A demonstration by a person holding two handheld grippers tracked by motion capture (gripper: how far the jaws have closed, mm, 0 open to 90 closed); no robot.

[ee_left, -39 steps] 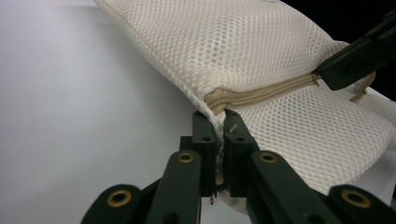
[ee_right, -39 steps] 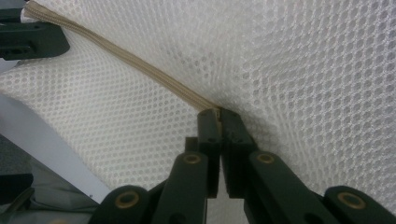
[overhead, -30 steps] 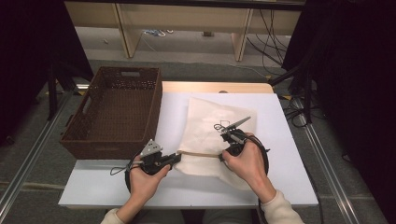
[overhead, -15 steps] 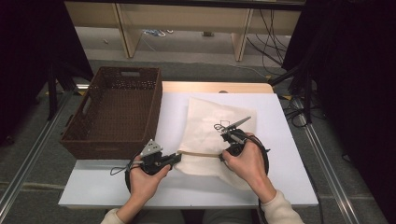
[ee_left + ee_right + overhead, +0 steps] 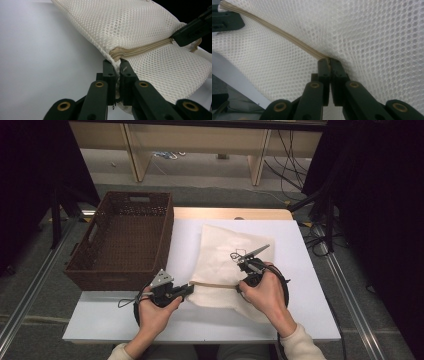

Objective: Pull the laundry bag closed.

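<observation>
A person sits at a white table (image 5: 125,320) holding a black two-jaw gripper in each hand. Lying flat on the table is a cream mesh laundry bag (image 5: 225,255), and everything else is placed here in relation to it.

A beige zipper (image 5: 142,49) runs across the bag near its edge closest to the person. The left gripper (image 5: 189,289) is at the bag's left corner, at the zipper's end. In the left gripper view its jaws are pinched tight on the mesh fabric just below that zipper end (image 5: 117,71).

The right gripper (image 5: 239,289) sits farther right along the same zipper line. In the right gripper view its jaws are closed together on the zipper (image 5: 328,61), probably on the small pull, though the close view makes that hard to confirm. The right hand (image 5: 265,295) rests on top of the bag.

To the left of the bag, just beside it, stands a dark brown woven basket (image 5: 90,265), overhanging the table's left edge.
</observation>
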